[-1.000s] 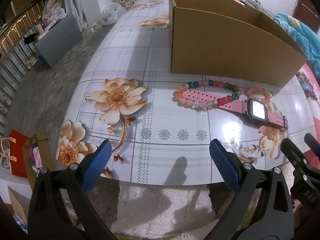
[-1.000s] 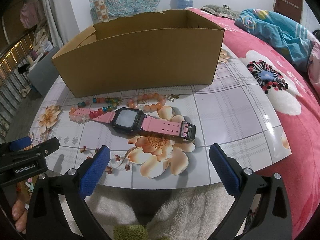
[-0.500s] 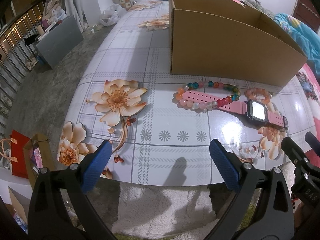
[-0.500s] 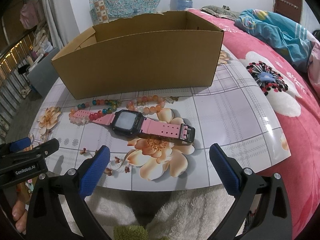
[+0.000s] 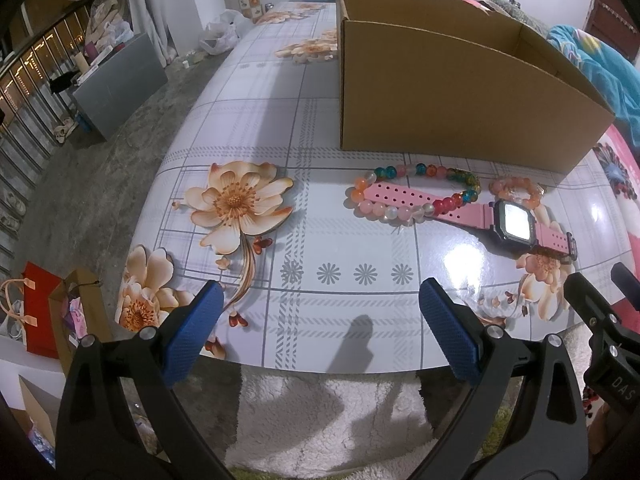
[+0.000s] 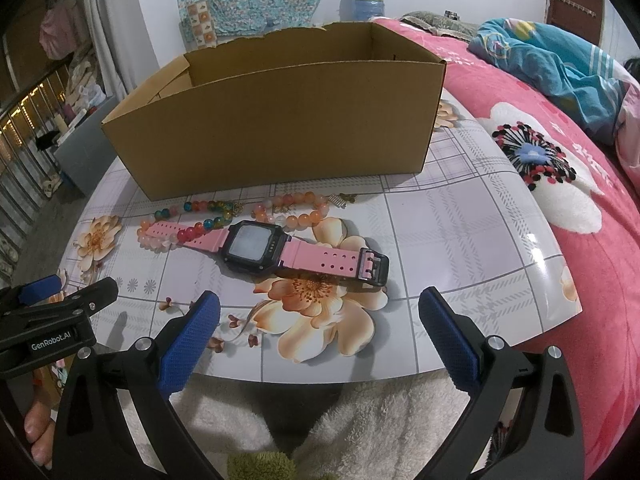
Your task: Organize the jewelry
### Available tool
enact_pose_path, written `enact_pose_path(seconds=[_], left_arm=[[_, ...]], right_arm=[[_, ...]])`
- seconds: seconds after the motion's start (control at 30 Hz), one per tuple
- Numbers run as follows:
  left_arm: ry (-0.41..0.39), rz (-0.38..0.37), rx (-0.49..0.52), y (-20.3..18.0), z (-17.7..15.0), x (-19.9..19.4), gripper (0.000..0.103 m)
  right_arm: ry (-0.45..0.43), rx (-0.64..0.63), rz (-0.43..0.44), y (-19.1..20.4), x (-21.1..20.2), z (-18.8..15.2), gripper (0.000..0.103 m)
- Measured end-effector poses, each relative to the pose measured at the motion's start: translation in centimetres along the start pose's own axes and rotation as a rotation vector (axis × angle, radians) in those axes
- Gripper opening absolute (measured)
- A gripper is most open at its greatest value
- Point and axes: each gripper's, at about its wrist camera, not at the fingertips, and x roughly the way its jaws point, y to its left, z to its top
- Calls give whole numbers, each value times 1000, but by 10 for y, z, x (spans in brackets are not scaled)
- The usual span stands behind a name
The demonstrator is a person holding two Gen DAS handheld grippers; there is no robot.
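On the glossy floral-print counter (image 5: pixel 256 128), the left claw (image 5: pixel 320 326) hangs at the near edge, its blue pads spread wide and holding nothing. A multicoloured glass-bead bracelet (image 5: pixel 416 194) lies in front of the open brown cardboard box (image 5: pixel 440 112), overlapping the strap of the pink digital watch (image 6: pixel 264 246). A peach bead bracelet (image 6: pixel 298 210) lies just behind the watch. The right claw (image 6: pixel 320 326) is likewise apart and empty.
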Motion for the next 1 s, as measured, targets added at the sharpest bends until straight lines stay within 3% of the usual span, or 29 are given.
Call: enact_pose_path(seconds=[1.0], left_arm=[[-4, 8, 1, 1, 1, 0, 95]], right_arm=[[-1, 0, 7, 1, 0, -1, 97]])
